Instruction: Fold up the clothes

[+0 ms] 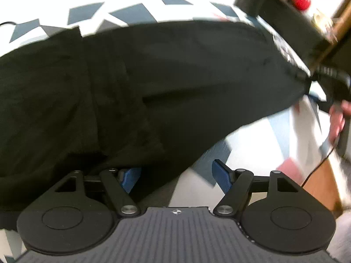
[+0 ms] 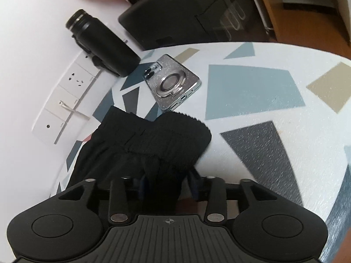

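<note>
Left wrist view: the patterned worktop (image 1: 252,138) carries a black garment (image 1: 142,83), which spreads across most of the frame and lifts toward the upper right, where its far end runs into the right gripper (image 1: 307,76). Nearer, the left gripper (image 1: 175,176) has its blue fingers (image 1: 221,176) spread wide; the garment's edge drapes over the left one but nothing is pinched.

In the right wrist view the right gripper (image 2: 169,182) is clamped on a bunched end of the garment (image 2: 153,140), its ribbed hem flopping forward onto the worktop (image 2: 252,92). Beyond lie a dark appliance (image 2: 186,15), a black bottle (image 2: 103,43) and a glittery phone (image 2: 171,83).

This looks like a mid-fold carry: one end is held up while the other hangs free. Next, I judge, the left gripper should close on the near edge so both ends can be brought over together, keeping clear of the phone.
</note>
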Tool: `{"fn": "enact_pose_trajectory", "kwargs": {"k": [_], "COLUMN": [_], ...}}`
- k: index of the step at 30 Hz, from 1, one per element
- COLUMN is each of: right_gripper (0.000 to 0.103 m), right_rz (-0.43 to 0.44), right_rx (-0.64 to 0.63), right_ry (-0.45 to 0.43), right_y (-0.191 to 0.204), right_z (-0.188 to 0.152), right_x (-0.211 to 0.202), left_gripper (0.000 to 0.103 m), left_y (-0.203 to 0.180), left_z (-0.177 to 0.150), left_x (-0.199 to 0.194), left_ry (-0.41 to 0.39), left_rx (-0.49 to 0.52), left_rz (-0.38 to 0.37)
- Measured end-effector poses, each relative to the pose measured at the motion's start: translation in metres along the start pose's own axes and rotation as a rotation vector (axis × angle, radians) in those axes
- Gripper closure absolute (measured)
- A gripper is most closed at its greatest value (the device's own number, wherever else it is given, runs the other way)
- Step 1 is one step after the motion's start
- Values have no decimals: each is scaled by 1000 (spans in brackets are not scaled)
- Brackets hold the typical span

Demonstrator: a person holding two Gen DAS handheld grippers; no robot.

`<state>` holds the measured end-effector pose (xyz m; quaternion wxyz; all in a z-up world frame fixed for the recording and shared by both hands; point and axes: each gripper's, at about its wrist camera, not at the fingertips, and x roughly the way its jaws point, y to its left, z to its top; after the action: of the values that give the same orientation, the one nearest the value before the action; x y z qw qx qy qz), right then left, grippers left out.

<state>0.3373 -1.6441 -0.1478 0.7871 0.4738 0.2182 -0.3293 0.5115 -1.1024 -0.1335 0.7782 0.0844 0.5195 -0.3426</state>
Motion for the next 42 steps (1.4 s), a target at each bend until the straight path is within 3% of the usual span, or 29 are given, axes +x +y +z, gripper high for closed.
{"fn": "enact_pose_trajectory", "kwargs": {"k": [3, 6, 8, 12, 16, 20, 28, 30, 32, 35, 42], "right_gripper": [51, 44, 38, 28, 26, 27, 27, 32, 45, 55, 62], "right_rz": [7, 27, 48, 101, 95, 66, 54, 37, 19, 23, 91], "right_rx": [-14, 10, 36, 48, -33, -67, -182, -224, -246, -246, -193], "right_ry": [-27, -47, -43, -20, -2, 1, -44, -52, -59, -45, 11], "right_y": [-2, -5, -8, -8, 1, 6, 19, 25, 29, 29, 17], "right_z": [2, 3, 6, 13, 16, 19, 20, 20, 21, 25, 32], "right_x": [0, 2, 4, 9, 11, 20, 41, 46, 50, 54, 54], "left_gripper": [29, 22, 22, 22, 21, 18, 13, 11, 8, 3, 0], "left_y": [-13, -28, -34, -33, -32, -39, -50, -50, -52, -54, -57], "left_z": [12, 30, 41, 53, 66, 73, 74, 74, 74, 74, 73], "left_x": [-18, -14, -2, 19, 39, 54, 73, 75, 77, 81, 85], "left_ry": [-110, -170, -166, -133, -100, -78, -38, -31, -30, -29, -33], "left_rx": [-17, -5, -3, -46, -89, -106, -135, -141, -144, -149, -160], "left_rz": [-24, 14, 88, 167, 245, 295, 296, 303, 311, 325, 345]}}
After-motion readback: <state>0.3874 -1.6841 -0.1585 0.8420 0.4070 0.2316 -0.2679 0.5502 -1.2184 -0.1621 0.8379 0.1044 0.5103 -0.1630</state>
